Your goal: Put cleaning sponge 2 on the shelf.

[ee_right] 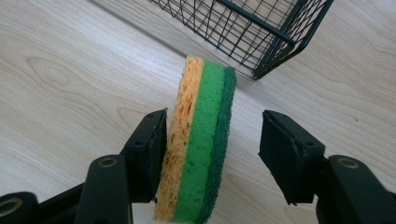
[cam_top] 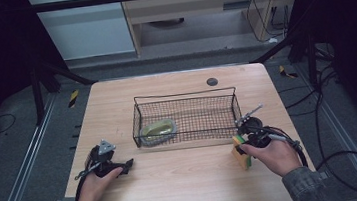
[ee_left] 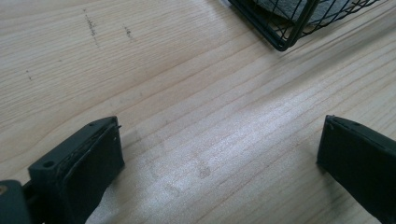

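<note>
At desk's right front, beside wire basket (cam_top: 186,114) | sponge (ee_right: 201,140) on edge between right gripper (ee_right: 212,149) fingers, one touching, other apart | step: grasping | next: squeeze, lift into basket | left gripper (ee_left: 219,154) wide open, holding nothing

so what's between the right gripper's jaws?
A sponge on edge, between the right gripper's jaws. One jaw is against its orange face; the other stands clear of the green side. Right gripper view shows it.

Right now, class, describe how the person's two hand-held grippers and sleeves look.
Both are black. The left hand-held gripper carries a grey three-cornered plate on top; its jaws are flat, blocky pads. The right hand-held gripper trails a black cable. The sleeves are dark grey fabric.
</note>
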